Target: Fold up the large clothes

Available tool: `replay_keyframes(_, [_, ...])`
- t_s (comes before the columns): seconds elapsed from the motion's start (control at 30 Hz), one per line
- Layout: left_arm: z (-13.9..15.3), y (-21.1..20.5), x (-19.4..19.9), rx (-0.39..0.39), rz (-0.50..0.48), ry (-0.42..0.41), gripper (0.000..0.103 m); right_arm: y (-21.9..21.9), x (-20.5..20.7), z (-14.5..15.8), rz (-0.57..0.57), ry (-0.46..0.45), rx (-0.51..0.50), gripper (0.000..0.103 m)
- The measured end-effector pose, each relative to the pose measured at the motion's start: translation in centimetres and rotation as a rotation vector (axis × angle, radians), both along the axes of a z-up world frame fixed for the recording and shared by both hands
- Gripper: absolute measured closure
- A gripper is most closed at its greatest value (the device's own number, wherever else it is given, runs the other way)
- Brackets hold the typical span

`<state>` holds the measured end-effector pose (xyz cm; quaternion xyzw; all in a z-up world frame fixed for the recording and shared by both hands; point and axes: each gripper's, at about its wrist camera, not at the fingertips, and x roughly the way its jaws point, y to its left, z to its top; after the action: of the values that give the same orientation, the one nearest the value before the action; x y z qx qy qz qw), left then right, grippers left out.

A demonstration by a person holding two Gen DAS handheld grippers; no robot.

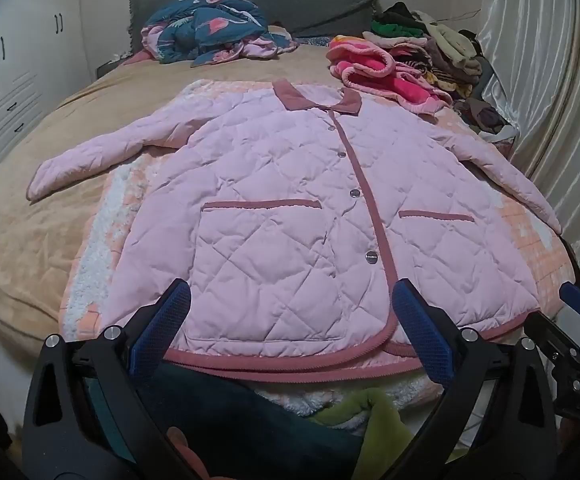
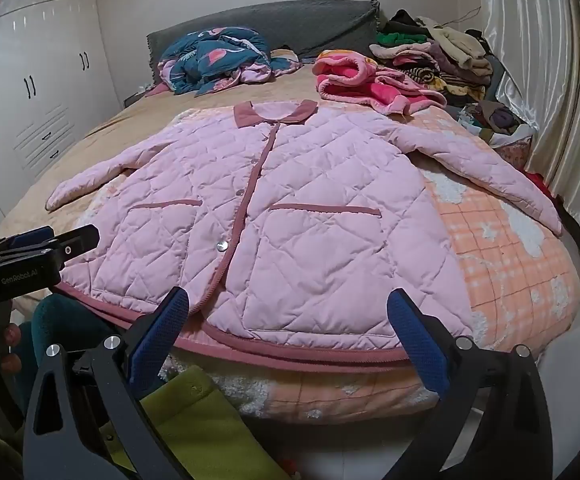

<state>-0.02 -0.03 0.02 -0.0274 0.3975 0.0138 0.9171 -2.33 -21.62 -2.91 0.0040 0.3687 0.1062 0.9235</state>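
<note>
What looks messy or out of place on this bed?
The pink quilted jacket lies flat and buttoned, nothing wrong there. The untidy parts are behind it: a crumpled blue floral blanket by the headboard and a loose clothes heap near the curtain.

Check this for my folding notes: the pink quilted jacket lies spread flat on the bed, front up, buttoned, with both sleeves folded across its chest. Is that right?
Not quite. The pink quilted jacket does lie flat on the bed, front up and buttoned, but both sleeves are spread out to the sides, not folded across its chest. The left wrist view shows this, and the right wrist view agrees.
</note>
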Motion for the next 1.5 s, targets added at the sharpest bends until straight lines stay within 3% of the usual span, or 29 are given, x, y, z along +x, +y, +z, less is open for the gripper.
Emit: replay_keyframes(1.5, [0.9, -0.2, 0.2, -0.003, -0.004, -0.011, 0.008, 0.3, -0.1, 0.5, 0.0, -0.012, -0.012, 0.004])
